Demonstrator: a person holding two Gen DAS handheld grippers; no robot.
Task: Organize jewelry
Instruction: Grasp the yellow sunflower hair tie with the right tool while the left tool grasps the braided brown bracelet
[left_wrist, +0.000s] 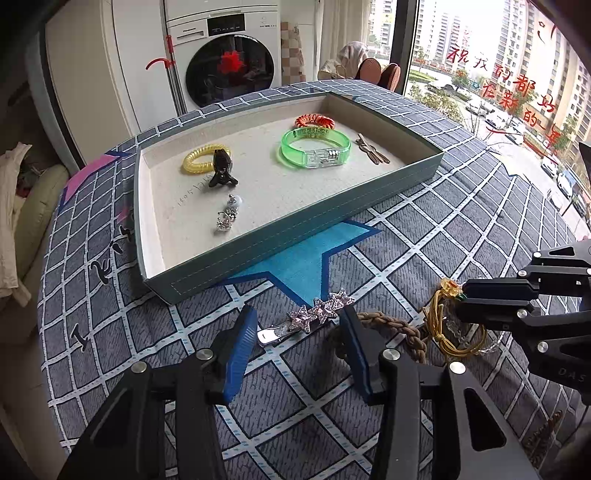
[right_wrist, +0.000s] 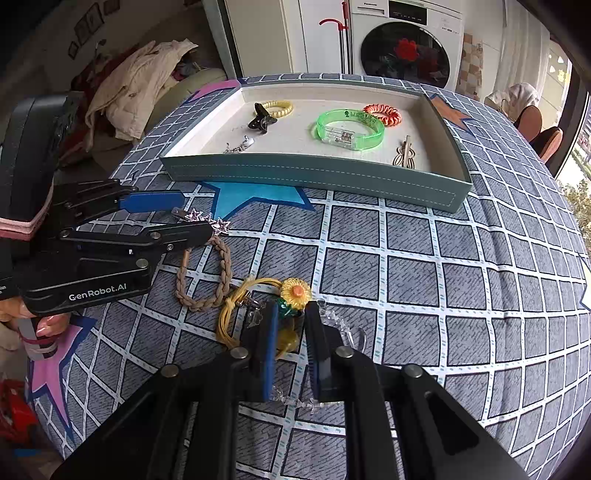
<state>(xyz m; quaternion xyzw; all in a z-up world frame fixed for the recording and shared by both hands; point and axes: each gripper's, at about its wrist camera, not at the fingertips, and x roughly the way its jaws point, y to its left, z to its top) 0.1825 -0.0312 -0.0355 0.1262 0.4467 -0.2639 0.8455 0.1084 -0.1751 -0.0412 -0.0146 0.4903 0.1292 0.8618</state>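
A: Nearest on the left?
B: Left gripper (left_wrist: 297, 325), blue pads spread wide, straddling a star hair clip (left_wrist: 314, 315) flat on the checked cloth (left_wrist: 424, 229); nothing gripped.

A: And on the right?
B: Right gripper (right_wrist: 290, 321), pads narrowed around a yellow cord bracelet (right_wrist: 236, 314) with a sunflower charm (right_wrist: 295, 291); green stem between the pads, firm contact hard to tell. Clear bead strand (right_wrist: 345, 325) underneath. Braided brown bracelet (right_wrist: 207, 273) just beside, between the two tools.

A: Further back?
B: Teal tray (left_wrist: 295, 232), cream lined, holding crystal earrings (left_wrist: 227, 216) nearest, then black claw clip (left_wrist: 221, 168) touching a yellow coil tie (left_wrist: 195, 157), green bangle (left_wrist: 314, 147), bronze clip (left_wrist: 371, 149), orange coil tie (left_wrist: 316, 120) farthest.
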